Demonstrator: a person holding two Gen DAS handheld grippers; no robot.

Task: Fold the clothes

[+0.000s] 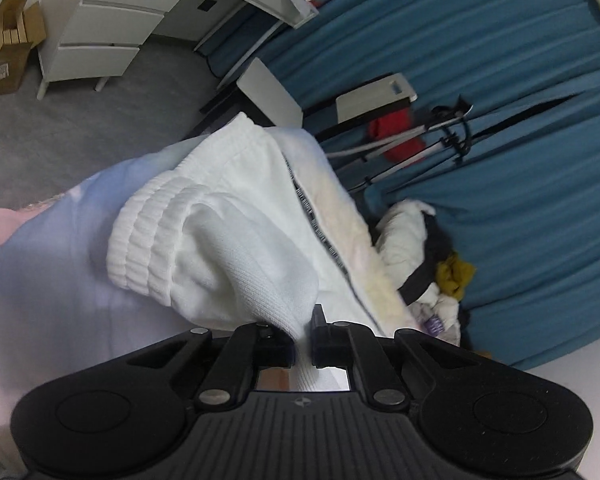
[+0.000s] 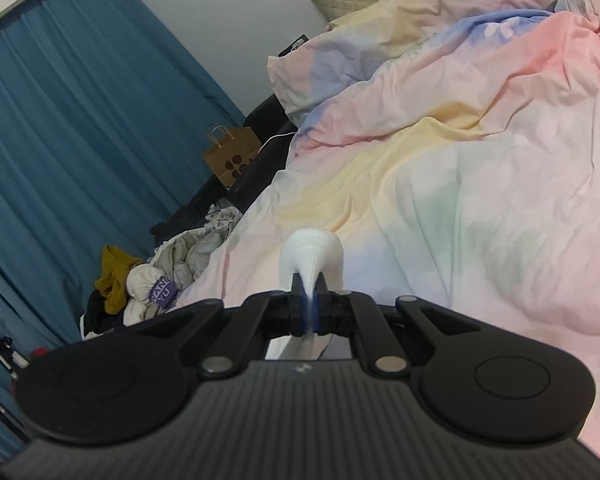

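A white knit zip jacket (image 1: pixel 236 216) with a ribbed hem and a dark zipper lies over the pastel bedsheet (image 1: pixel 52 248). My left gripper (image 1: pixel 302 334) is shut on a fold of this white fabric, which runs back between its fingers. In the right wrist view, my right gripper (image 2: pixel 309 296) is shut on another bunched part of the white garment (image 2: pixel 314 254), held just above the pastel duvet (image 2: pixel 480 160). How the two held parts join is hidden.
A heap of clothes (image 1: pixel 424 256) lies beside the bed by the blue curtain (image 1: pixel 520 160); it also shows in the right wrist view (image 2: pixel 156 280). A white drawer unit (image 1: pixel 100 36), a cardboard box (image 1: pixel 8 40), a tripod (image 1: pixel 440 136) and a paper bag (image 2: pixel 232 156) stand around.
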